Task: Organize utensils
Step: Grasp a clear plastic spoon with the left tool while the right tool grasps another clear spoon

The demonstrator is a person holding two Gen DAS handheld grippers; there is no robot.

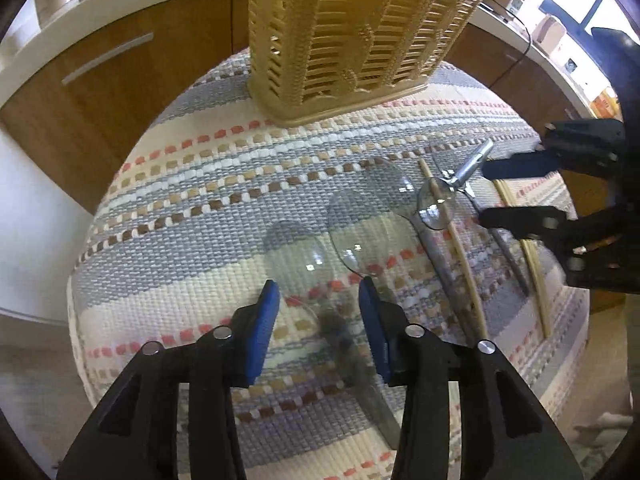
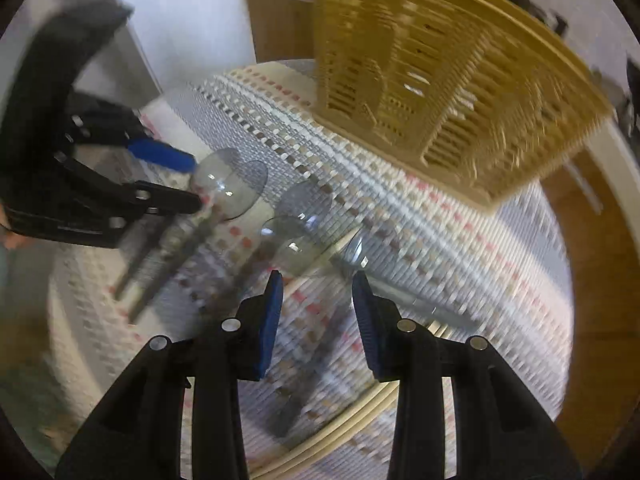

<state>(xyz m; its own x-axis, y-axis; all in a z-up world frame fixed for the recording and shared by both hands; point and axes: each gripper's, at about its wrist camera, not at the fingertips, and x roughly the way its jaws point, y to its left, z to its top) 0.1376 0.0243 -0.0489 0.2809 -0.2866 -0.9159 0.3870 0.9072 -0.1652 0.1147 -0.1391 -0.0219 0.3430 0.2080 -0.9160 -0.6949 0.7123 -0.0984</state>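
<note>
Several clear spoons [image 1: 344,232] lie near the basket [image 1: 352,28] on the mat [image 1: 200,208]. Both grippers, left [image 1: 320,300] & right [image 2: 316,292], open w/ nothing held. Risk: overlapping spoons and chopsticks [image 1: 460,248] may snag, so a grab lifts two.

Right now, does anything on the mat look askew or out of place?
Yes. One clear spoon lies across a chopstick instead of flat on the striped mat. The tan basket stands upright; nothing looks spilled or broken.

Before you: a coarse woven cloth mat [image 1: 208,184] over the surface; a matt tan plastic slatted basket [image 1: 352,28]; glossy clear plastic spoons [image 1: 360,232]; pale wooden chopsticks [image 1: 460,248]; tongs [image 1: 318,300] of matt black plastic, blue ribbed pads [image 1: 266,332].
</note>
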